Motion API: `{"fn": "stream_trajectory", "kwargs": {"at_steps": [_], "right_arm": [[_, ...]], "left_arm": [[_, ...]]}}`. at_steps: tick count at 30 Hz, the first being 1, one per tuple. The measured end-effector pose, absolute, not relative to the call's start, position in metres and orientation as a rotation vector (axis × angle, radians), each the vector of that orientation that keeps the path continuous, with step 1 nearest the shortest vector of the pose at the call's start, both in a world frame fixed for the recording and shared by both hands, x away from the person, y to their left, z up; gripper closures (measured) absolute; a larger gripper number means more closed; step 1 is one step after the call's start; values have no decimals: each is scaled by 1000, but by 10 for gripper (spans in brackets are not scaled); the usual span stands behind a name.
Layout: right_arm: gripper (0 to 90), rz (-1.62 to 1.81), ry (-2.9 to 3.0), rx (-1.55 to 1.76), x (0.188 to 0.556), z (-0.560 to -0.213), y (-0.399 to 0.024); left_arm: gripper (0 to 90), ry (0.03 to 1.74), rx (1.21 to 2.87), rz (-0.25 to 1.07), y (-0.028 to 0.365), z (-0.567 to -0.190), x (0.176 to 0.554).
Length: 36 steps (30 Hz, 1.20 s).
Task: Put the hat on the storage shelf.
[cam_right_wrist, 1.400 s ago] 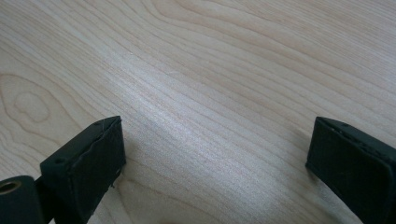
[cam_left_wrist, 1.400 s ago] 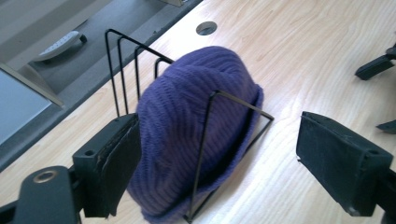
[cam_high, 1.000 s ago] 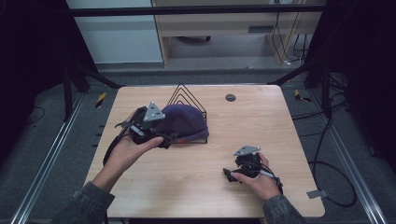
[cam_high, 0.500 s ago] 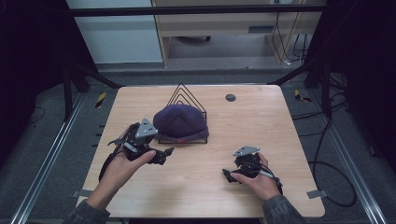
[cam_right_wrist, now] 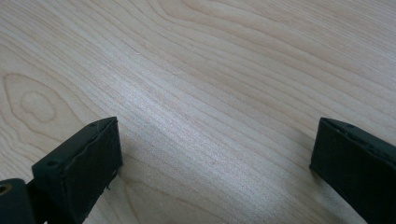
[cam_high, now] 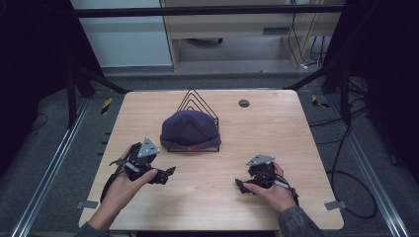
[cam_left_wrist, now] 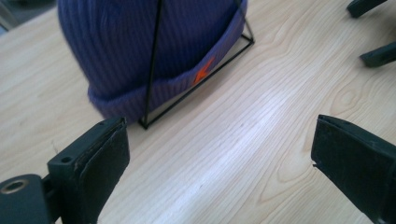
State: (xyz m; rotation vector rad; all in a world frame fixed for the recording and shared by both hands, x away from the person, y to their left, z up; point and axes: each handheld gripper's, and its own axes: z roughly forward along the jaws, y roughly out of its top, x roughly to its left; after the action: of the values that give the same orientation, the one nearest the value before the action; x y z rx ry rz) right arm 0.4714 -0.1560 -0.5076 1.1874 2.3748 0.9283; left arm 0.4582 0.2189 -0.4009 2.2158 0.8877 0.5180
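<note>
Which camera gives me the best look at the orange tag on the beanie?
The left gripper view: the orange tag sits close and sharp on the beanie's folded cuff, behind the wire rack. The high view shows it as a tiny reddish speck; the right gripper view shows bare table.

No words or numbers can be read anywhere; the only mark is a small orange tag (cam_left_wrist: 203, 72) on the cuff of the purple hat (cam_high: 190, 129), its lettering too blurred to make out.
</note>
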Motion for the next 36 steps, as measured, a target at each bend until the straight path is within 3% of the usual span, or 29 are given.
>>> {"fn": "stream_trajectory", "kwargs": {"at_steps": [16, 36], "right_arm": [[17, 929, 2380, 1178, 471, -508, -155], [14, 932, 2391, 1168, 470, -508, -153]], "left_arm": [[42, 1056, 2314, 474, 259, -453, 469], [45, 1132, 2421, 419, 285, -479, 473]]}}
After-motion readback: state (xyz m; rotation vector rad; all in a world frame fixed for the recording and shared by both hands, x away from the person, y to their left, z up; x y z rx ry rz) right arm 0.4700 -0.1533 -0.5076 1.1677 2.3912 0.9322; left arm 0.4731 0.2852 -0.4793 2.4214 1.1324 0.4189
